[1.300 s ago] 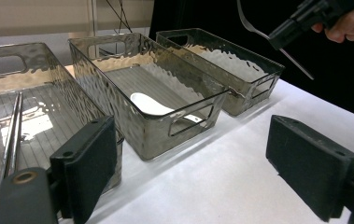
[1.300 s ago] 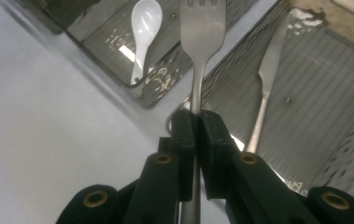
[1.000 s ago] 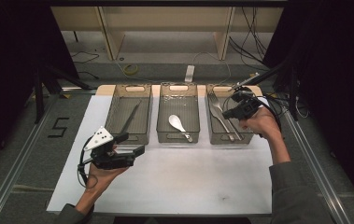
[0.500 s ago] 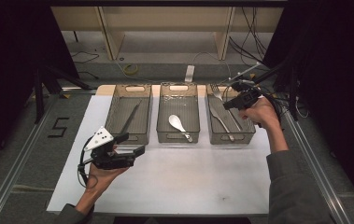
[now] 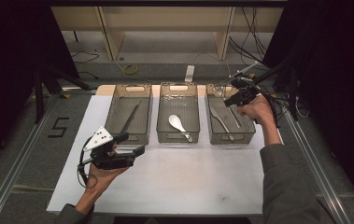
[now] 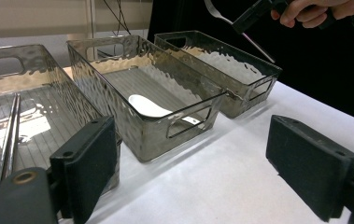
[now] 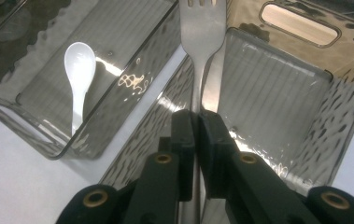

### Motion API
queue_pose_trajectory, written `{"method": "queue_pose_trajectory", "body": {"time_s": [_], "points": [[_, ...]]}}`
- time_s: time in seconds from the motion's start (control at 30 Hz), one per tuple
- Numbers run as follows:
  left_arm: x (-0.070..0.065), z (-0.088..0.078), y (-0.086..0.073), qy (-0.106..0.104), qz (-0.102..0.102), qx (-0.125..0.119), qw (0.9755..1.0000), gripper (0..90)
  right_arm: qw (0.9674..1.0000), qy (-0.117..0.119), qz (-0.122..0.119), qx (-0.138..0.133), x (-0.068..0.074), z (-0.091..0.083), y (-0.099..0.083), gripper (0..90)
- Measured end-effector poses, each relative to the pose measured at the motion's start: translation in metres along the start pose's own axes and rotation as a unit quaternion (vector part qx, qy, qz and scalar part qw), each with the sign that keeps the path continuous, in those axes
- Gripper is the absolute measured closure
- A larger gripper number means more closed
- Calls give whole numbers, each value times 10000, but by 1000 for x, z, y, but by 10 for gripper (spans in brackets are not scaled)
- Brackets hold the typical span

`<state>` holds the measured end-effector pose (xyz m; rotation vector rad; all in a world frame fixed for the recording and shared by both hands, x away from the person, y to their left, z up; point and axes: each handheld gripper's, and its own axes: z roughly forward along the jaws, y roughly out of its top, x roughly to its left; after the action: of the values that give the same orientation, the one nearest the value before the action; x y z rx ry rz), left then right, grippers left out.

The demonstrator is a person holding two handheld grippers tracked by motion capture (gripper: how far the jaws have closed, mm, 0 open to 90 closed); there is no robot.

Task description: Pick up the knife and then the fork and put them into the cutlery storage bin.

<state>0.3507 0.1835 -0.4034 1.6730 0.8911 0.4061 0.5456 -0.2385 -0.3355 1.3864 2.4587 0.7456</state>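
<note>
My right gripper (image 5: 231, 94) is shut on the handle of a metal fork (image 5: 223, 87) and holds it in the air over the far end of the right tray (image 5: 249, 133). In the right gripper view the fork (image 7: 201, 28) points forward from the closed jaws, above the wall between the right tray (image 7: 277, 79) and the middle one. Two more utensils (image 5: 221, 119) lie in the right tray. A white spoon (image 5: 178, 125) lies in the middle tray, a knife (image 5: 130, 116) in the left tray. My left gripper (image 5: 130, 143) hovers open and empty before the left tray.
Three clear ribbed trays stand side by side at the back of a white mat (image 5: 188, 182). The left gripper view shows the spoon (image 6: 149, 106), the knife (image 6: 9, 135) and the fork (image 6: 221, 14) held high. Cables and shelf legs lie beyond the table.
The right gripper has carried the fork away from the person, toward the far end of the right tray. The left gripper has stayed where it was.
</note>
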Motion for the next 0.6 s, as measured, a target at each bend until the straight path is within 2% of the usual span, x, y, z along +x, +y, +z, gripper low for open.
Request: {"method": "queue_pose_trajectory", "body": {"time_s": [0.17, 0.43, 0.6], "points": [[0, 0, 0, 10, -11, -7, 10000, 160, 10000, -47, 54, 20, -3, 7, 1, 856], [0, 0, 0, 3, -28, -22, 10000, 160, 9995, -98, 284, 112, -11, 23, -8, 856], [0, 0, 0, 10, -13, -9, 10000, 160, 9994, -95, 304, 124, -12, 31, -11, 856]]}}
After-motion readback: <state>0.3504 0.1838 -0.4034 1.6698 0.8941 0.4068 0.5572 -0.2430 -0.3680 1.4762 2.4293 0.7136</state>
